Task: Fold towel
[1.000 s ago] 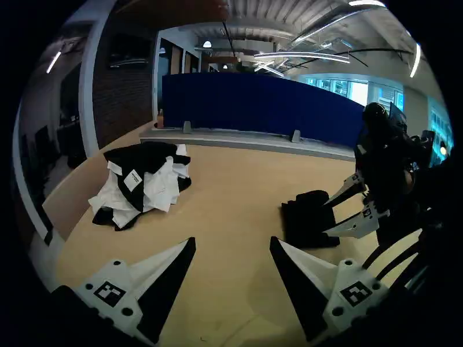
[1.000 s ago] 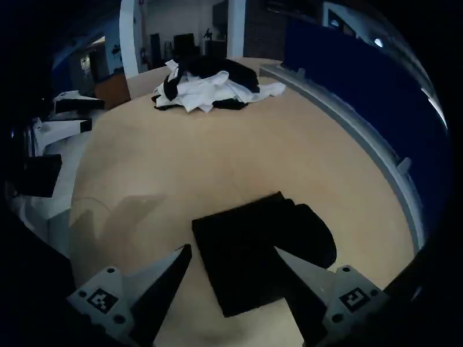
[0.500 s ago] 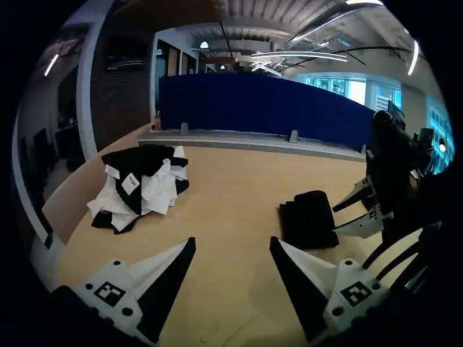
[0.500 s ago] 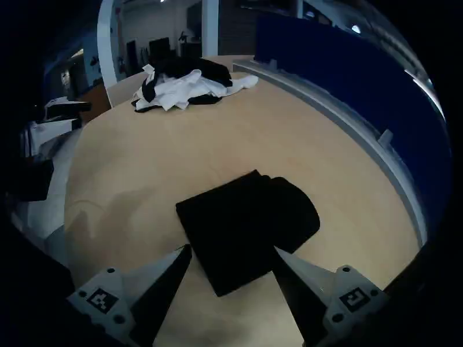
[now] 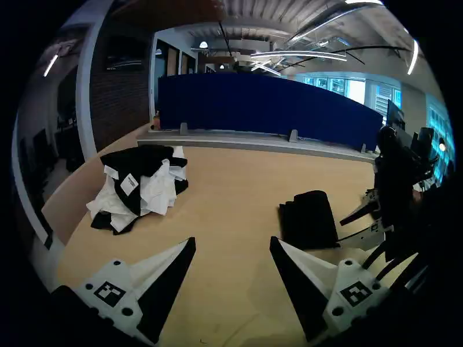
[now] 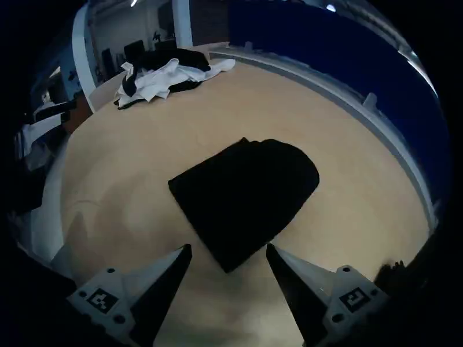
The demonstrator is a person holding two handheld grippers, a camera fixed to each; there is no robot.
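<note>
On the wooden table (image 5: 231,173) lies a folded black towel (image 6: 246,194). The right gripper (image 6: 228,246) stands just before the towel, its fingers wide apart and holding nothing. The left gripper (image 5: 231,239), equally spread and empty, is farther from the towel.

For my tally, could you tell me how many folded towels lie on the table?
1: the folded black towel, before the right gripper; the cloth heap may hide others.

Your left gripper (image 5: 231,242) hangs over the near edge of the desk (image 5: 231,179), fingers apart and empty. The folded black towel (image 5: 308,218) lies toward the right edge, with your right gripper (image 5: 342,234) spread wide just beside it. A black-and-white cloth pile (image 5: 142,185) sits by the left edge.
</note>
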